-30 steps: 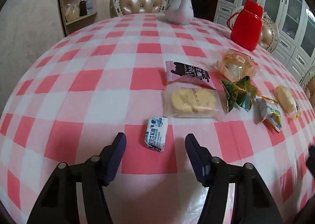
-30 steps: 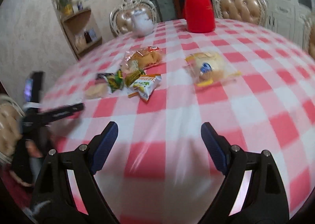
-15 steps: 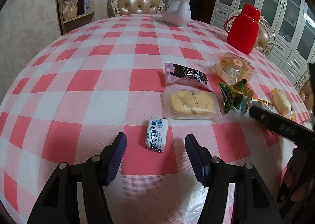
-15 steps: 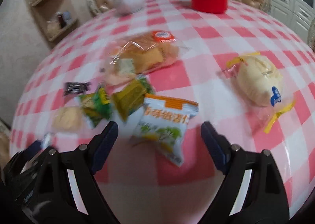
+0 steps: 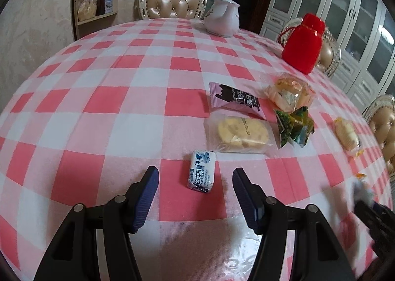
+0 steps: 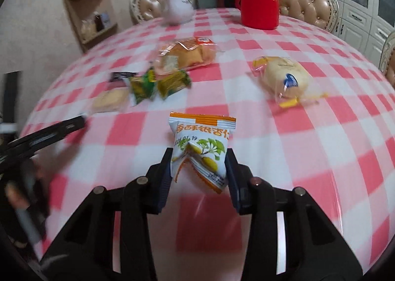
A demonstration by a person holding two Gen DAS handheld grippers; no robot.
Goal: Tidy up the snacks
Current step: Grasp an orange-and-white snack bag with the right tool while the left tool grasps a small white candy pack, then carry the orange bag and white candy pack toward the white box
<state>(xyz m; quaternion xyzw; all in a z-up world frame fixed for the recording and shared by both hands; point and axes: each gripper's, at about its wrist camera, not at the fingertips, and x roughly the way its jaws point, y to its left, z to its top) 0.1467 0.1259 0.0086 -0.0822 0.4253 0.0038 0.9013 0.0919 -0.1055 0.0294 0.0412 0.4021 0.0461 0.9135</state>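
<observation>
Right gripper [image 6: 198,169] jaws have just been closing on the orange ginkgo-nut packet [image 6: 200,150], now pinched above the checked tablecloth [image 6: 296,137]. Left gripper [image 5: 196,190] hangs half-open over the small blue-white candy [image 5: 201,171]. Puffy bag, so it might slip out or crush
</observation>
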